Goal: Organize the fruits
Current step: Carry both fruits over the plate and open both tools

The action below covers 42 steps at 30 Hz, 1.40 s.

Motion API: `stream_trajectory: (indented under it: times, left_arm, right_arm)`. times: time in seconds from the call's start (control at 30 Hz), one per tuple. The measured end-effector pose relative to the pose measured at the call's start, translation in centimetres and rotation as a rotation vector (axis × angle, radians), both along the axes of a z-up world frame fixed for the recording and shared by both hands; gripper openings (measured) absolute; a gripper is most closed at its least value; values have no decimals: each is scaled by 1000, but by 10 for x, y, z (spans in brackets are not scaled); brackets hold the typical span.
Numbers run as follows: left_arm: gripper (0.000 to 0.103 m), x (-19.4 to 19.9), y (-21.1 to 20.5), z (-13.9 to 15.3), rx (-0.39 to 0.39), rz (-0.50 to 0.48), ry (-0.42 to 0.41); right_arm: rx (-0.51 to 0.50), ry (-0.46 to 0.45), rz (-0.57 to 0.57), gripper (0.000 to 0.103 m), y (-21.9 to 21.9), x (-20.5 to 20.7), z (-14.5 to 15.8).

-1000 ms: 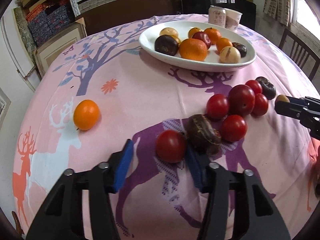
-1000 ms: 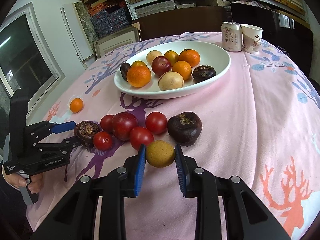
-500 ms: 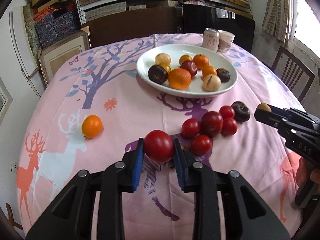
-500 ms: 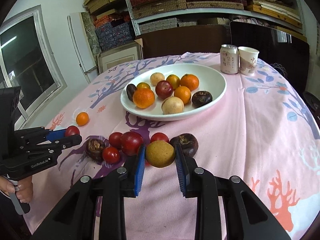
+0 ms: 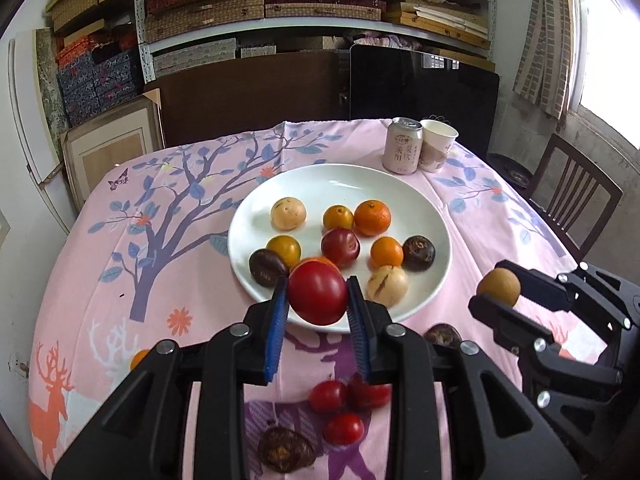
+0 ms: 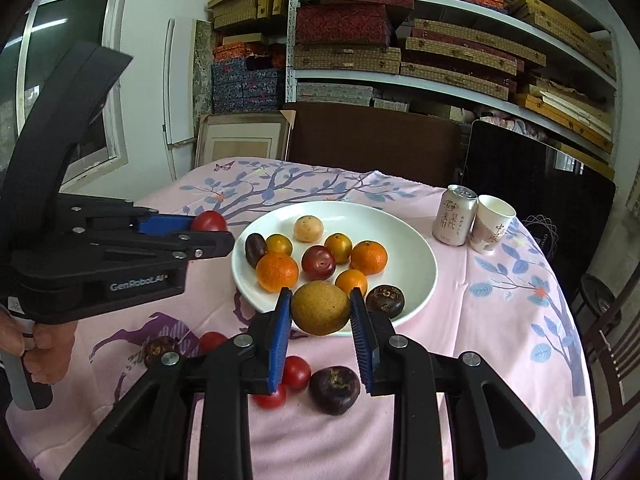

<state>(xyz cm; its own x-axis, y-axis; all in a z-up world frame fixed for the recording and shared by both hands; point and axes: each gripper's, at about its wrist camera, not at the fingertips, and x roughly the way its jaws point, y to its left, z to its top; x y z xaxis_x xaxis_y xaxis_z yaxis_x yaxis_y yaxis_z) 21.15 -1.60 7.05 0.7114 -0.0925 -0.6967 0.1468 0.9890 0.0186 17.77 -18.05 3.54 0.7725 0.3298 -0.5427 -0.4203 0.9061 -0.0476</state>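
My left gripper (image 5: 318, 300) is shut on a red tomato (image 5: 318, 297), held in the air just before the near rim of the white plate (image 5: 344, 184). My right gripper (image 6: 320, 308) is shut on a round yellow-brown fruit (image 6: 320, 307), also lifted, near the plate (image 6: 416, 248) front edge. The plate holds several oranges, dark fruits and pale fruits. On the pink cloth below lie loose red tomatoes (image 5: 344, 429) and dark brown fruits (image 5: 285, 449). The right gripper (image 5: 496, 290) shows at the right of the left wrist view; the left gripper (image 6: 208, 228) shows at the left of the right wrist view.
A drink can (image 5: 402, 145) and a paper cup (image 5: 437, 145) stand behind the plate. A small orange (image 5: 140, 359) lies at the left on the tablecloth. A wooden chair (image 5: 572, 196) stands at the right of the table. Shelves of boxes fill the back wall. A hand (image 6: 36, 344) grips the left handle.
The left gripper closed on a red tomato and lifted it toward the plate. The right gripper rose with the yellow-brown fruit still in it.
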Motion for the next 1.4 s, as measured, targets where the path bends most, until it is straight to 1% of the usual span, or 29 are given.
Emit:
stream_trajectory:
  times: [0.07,0.13,0.2,0.27,0.33,0.4,0.53,0.67,0.73,0.77,0.8,0.83,0.87,0.9,0.93,1.03,1.2,1.27,1.4]
  left_arm:
    - [28,23,-2,-6,-2,9,23]
    - [28,43,-2,-14,-2,30,42]
    - [28,58,-1,-23,-11,35,67]
    - [28,70,-4,-33,18,40,83]
    - [28,78,-4,-39,30,45,88]
    - [28,85,-3,-43,22,55,102]
    - [28,95,-5,-48,34,70,108]
    - [28,102,-4,-53,28,78,127]
    - [28,104,-3,-56,12,76,142]
    - [30,104,-3,-56,5,74,145]
    - [34,104,-4,-56,2,71,141]
    - [47,102,-5,-55,0,69,131]
    - [65,100,-6,-52,4,71,117]
    - [71,97,-7,-50,17,84,100]
    - [75,94,-8,-47,26,95,81]
    - [75,85,-7,-40,16,88,76]
    - [75,59,3,-28,-10,110,67]
    - [78,45,10,-24,-19,119,61]
    - [79,16,22,-20,-20,136,44]
  right_arm:
    - [-1,0,-12,29,3,17,-5]
    - [-23,-13,-42,29,5,34,-14]
    - [-20,18,-42,29,7,50,-23]
    - [-29,41,-30,29,11,62,-31]
    - [-50,53,-18,29,16,71,-38]
    - [-53,67,-8,29,19,79,-44]
    - [-58,68,28,30,31,88,-47]
    - [-65,88,46,30,42,94,-52]
    - [-74,101,47,30,45,97,-55]
    - [-80,106,44,30,46,97,-56]
    - [-83,109,48,31,46,98,-56]
    - [-86,103,45,41,46,97,-56]
    - [-88,99,38,57,45,96,-55]
    - [-84,99,36,59,44,94,-54]
    - [-75,94,33,59,41,92,-52]
    - [-54,100,12,59,31,87,-48]
    - [15,138,-30,60,5,72,-41]
    - [48,152,-51,65,-9,63,-39]
    - [92,175,-92,66,-30,44,-37]
